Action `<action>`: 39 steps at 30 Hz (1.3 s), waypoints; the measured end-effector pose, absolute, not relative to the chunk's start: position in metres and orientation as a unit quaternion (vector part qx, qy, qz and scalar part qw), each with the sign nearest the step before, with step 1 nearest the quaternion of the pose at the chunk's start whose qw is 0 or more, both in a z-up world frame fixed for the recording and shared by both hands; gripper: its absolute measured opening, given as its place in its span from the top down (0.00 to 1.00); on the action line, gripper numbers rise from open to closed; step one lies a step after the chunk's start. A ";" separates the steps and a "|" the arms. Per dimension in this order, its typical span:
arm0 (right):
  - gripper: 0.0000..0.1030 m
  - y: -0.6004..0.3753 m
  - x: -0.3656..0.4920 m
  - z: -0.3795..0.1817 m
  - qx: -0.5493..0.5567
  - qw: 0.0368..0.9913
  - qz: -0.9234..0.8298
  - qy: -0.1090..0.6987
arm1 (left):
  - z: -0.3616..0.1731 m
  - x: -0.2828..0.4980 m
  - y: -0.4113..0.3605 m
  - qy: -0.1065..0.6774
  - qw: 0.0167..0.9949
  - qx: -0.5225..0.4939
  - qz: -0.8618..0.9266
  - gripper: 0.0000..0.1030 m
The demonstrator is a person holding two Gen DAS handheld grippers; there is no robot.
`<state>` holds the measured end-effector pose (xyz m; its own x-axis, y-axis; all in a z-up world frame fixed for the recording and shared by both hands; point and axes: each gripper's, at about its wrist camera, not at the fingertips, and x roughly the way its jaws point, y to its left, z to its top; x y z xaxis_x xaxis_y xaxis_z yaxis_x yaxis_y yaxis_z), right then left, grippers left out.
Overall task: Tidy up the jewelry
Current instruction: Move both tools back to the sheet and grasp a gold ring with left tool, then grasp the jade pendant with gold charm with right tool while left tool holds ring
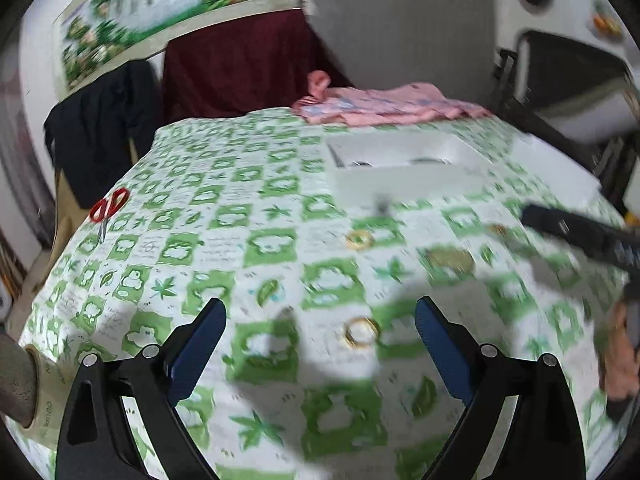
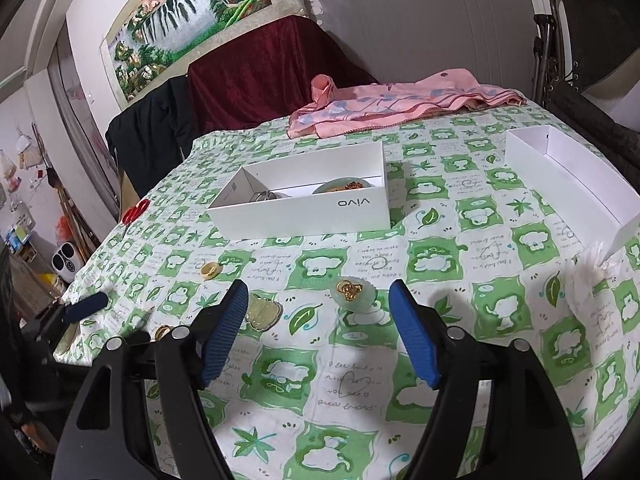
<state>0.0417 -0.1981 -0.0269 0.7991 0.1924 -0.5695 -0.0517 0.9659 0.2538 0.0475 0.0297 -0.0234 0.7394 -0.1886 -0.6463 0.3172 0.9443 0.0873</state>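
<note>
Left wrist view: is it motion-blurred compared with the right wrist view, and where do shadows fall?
Left wrist view: smeared throughout; white box and tablecloth soft; grey shadow around the gold ring. Right wrist view: sharp; box lettering legible, faint shadows beneath the right gripper. Both bulge with fisheye distortion.

Looking like a lived-in home room — patterned tablecloth (image 2: 360, 360) covering table, waterfall painting (image 2: 188, 20) hanging on wall, dark jacket (image 2: 148, 140) draping over chair, pink cloth (image 2: 400, 108) lying crumpled.
</note>
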 end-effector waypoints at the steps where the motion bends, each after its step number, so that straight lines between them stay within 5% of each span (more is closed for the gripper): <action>1: 0.33 -0.198 0.042 -0.027 0.113 0.942 0.065 0.310 | -0.025 0.046 0.026 0.336 0.926 0.107 -0.138 0.11; 6: 0.33 -0.199 0.043 -0.027 0.113 0.941 0.064 0.312 | -0.033 0.052 0.019 0.356 0.915 0.120 -0.146 0.34; 13: 0.33 -0.198 0.044 -0.028 0.111 0.941 0.064 0.313 | -0.037 0.058 0.013 0.374 0.903 0.119 -0.172 0.46; 18: 0.33 -0.199 0.045 -0.029 0.113 0.941 0.063 0.314 | -0.044 0.067 0.012 0.401 0.890 0.111 -0.188 0.80; 33: 0.33 -0.218 0.056 -0.032 0.088 0.938 0.025 0.334 | -0.010 0.089 0.013 0.358 0.915 0.080 -0.171 0.80; 39: 0.45 -0.201 0.069 -0.045 0.045 0.922 0.043 0.382 | -0.001 0.107 0.004 0.348 0.917 0.059 -0.186 0.80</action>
<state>0.0692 -0.2014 -0.0448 0.7042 0.1138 -0.7008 -0.0449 0.9922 0.1160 0.1070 0.0042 -0.0015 0.6891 -0.3001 -0.6596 0.3827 0.9237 -0.0204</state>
